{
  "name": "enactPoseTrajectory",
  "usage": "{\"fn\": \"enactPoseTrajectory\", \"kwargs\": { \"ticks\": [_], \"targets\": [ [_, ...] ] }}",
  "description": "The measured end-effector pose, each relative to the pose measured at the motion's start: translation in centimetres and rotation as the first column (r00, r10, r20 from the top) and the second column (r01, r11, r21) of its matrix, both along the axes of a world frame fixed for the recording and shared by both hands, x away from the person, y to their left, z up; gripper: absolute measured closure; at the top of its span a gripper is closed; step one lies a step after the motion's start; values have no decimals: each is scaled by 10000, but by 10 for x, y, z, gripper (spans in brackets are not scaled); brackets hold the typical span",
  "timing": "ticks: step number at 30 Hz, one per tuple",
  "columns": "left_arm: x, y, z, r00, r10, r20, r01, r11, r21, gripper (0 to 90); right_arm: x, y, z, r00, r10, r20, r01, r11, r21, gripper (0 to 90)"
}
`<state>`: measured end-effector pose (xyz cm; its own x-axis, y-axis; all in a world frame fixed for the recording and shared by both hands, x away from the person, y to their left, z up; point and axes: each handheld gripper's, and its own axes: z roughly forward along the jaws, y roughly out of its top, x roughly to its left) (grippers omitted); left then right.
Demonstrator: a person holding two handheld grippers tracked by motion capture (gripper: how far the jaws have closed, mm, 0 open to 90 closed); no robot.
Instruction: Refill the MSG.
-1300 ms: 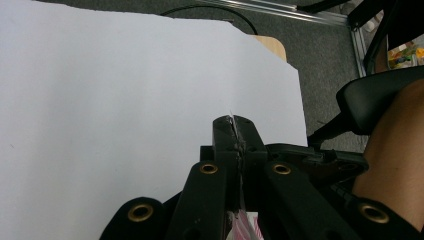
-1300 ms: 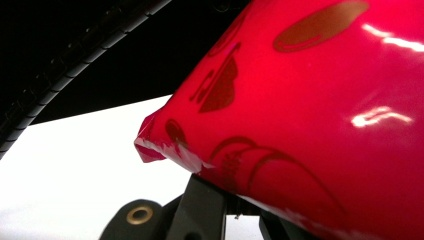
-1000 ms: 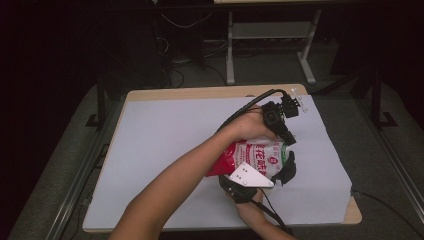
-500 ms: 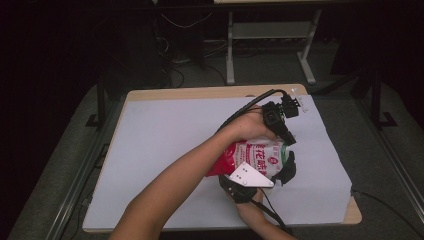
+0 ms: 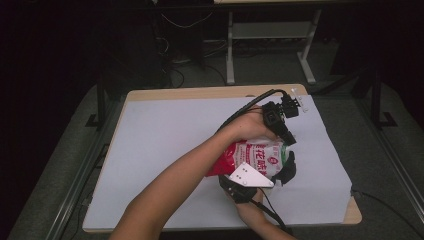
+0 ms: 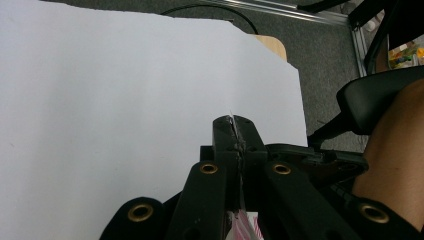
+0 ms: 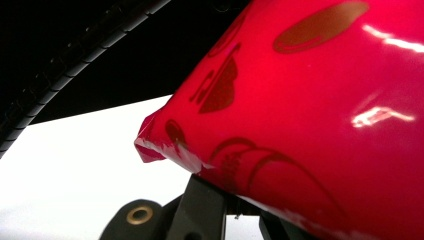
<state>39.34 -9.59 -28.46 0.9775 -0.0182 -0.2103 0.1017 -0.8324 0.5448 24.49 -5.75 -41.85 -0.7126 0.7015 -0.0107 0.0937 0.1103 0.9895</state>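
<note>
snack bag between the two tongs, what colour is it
Red, with white and green print on the snack bag; the high view shows it best.

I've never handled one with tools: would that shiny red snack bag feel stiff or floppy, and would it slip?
Probably soft and light: the red snack bag looks puffy and rounded. Its glossy film throws bright glare, so it may be slippery. The left gripper and the right gripper both pinch thin edges, which likely grip better than its bulging middle.

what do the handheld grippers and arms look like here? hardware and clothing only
Both grippers are black: the left gripper has linkage arms with brass-coloured rivets, the right gripper a grey three-cornered plate with small holes. A black cable trails away. Forearms are bare, no sleeves.
</note>
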Motion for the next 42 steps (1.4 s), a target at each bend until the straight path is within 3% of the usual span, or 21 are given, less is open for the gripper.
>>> {"fn": "enactPoseTrajectory", "kwargs": {
  "ticks": [42],
  "targets": [
    [1, 2, -3, 9999, 164, -5, -164, 9997, 157, 898, -1, 2, 0, 9999, 127, -6, -127, 9999, 83, 900]
  ]
}}
